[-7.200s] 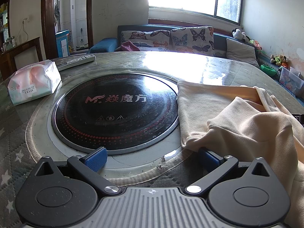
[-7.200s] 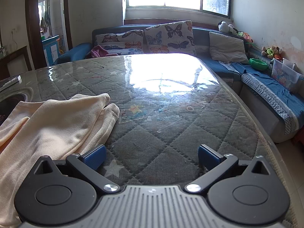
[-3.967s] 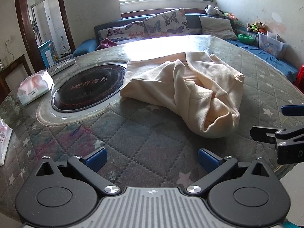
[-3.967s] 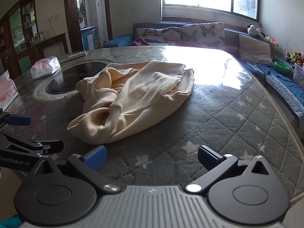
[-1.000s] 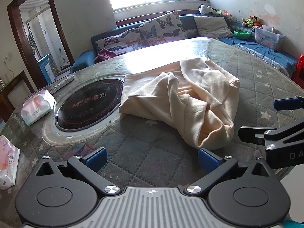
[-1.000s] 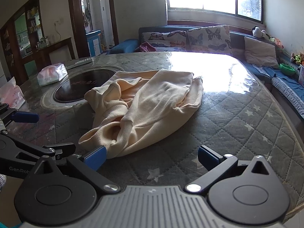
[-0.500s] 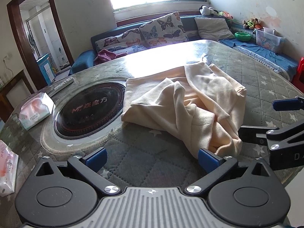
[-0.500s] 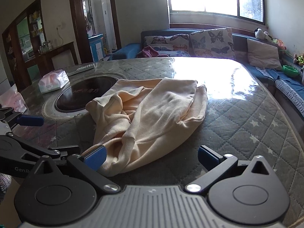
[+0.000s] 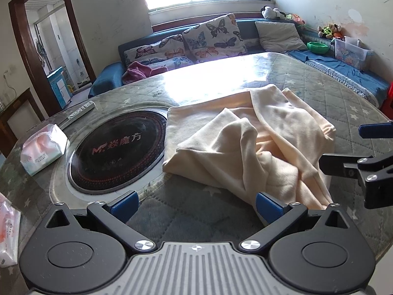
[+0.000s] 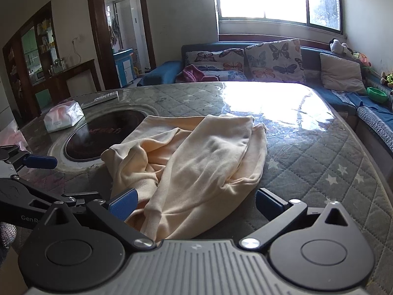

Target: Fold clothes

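On the quilted table [image 9: 356, 103], right of the hob [image 9: 115, 147], the cream garment [image 9: 258, 142] lies rumpled; my left gripper [image 9: 195, 201] and right gripper [image 10: 195, 201] gape empty at its near edge, which likely needs pinching.

Cream garment [image 9: 258, 142] on grey star-quilted table cover [image 10: 319, 162] (butterfly-print cushions [image 10: 275, 60] behind).

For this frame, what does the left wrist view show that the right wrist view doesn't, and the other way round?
Only the left wrist view shows the clear storage box at the far right and the plastic packet at the table's left edge. Only the right wrist view shows the dark wooden cabinet and the shelves in the room behind it. Both show the crumpled cream garment beside the round black cooktop, the tissue pack, the butterfly cushions, and both open tools, the left tool and the right tool, close to the garment's near edge.
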`<state>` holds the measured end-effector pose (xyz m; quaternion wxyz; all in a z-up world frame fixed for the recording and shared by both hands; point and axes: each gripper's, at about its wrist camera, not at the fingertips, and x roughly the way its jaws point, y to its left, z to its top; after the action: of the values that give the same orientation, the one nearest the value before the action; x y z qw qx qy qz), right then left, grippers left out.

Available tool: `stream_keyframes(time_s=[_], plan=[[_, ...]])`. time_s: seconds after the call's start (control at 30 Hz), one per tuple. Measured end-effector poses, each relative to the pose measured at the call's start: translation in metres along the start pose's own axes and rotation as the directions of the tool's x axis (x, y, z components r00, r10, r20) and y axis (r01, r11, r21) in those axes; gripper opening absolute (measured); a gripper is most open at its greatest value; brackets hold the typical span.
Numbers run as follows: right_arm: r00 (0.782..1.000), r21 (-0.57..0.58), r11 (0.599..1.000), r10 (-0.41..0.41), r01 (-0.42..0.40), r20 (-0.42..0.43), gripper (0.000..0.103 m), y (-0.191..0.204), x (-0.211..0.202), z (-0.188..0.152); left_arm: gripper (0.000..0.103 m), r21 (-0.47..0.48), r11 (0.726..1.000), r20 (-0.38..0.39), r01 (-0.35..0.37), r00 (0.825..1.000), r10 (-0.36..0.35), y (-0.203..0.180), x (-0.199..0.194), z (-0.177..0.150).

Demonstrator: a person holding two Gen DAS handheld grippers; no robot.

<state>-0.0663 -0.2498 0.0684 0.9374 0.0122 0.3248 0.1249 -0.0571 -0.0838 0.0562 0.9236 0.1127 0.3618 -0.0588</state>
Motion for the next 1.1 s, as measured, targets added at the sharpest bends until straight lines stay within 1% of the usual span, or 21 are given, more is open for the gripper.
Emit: stream_keyframes(time_s=[0.13,0.27,0.33,0.43,0.57,0.7,0.87,0.93,1.1], plan=[[1.0,0.012,1.0,-0.005,0.005,-0.007,0.102,-0.005,0.006,0.003,0.103,0.0,1.0,0.002,0.006,1.0,-0.006,0.002,0.008,0.009],[1.0,0.032,0.999,-0.016,0.016,-0.019,0.102,-0.012,0.013,0.005,0.103,-0.007,1.0,0.015,0.028,0.999,-0.028,0.003,0.015,0.019],[1.0,0.043,0.999,-0.015,0.016,-0.022,0.098,-0.015,0.016,0.006,0.103,-0.006,0.999,0.029,0.043,0.999,-0.042,0.003,0.018,0.024],[0.999,0.053,0.998,-0.019,0.021,-0.027,0.097,-0.02,0.02,0.007,0.102,-0.005,0.998,0.042,0.062,0.997,-0.062,0.003,0.024,0.031],[1.0,0.061,0.998,-0.018,0.02,-0.025,0.094,-0.024,0.024,0.01,0.094,-0.008,0.996,0.055,0.083,0.995,-0.083,0.004,0.03,0.04],[0.999,0.066,0.998,-0.017,0.019,-0.027,0.088,-0.029,0.028,0.014,0.084,-0.016,0.993,0.06,0.117,0.991,-0.116,0.008,0.039,0.052],[0.999,0.06,0.998,-0.015,0.017,-0.03,0.082,-0.033,0.033,0.02,0.062,-0.02,0.991,0.061,0.135,0.989,-0.133,0.012,0.055,0.067],[1.0,0.058,0.998,-0.011,0.013,-0.029,0.079,-0.035,0.037,0.023,0.062,-0.033,0.988,0.054,0.151,0.987,-0.149,0.015,0.064,0.074],[1.0,0.058,0.998,0.0,0.001,-0.027,0.076,-0.039,0.04,0.029,0.061,-0.041,0.978,0.039,0.203,0.979,-0.201,0.018,0.088,0.089]])
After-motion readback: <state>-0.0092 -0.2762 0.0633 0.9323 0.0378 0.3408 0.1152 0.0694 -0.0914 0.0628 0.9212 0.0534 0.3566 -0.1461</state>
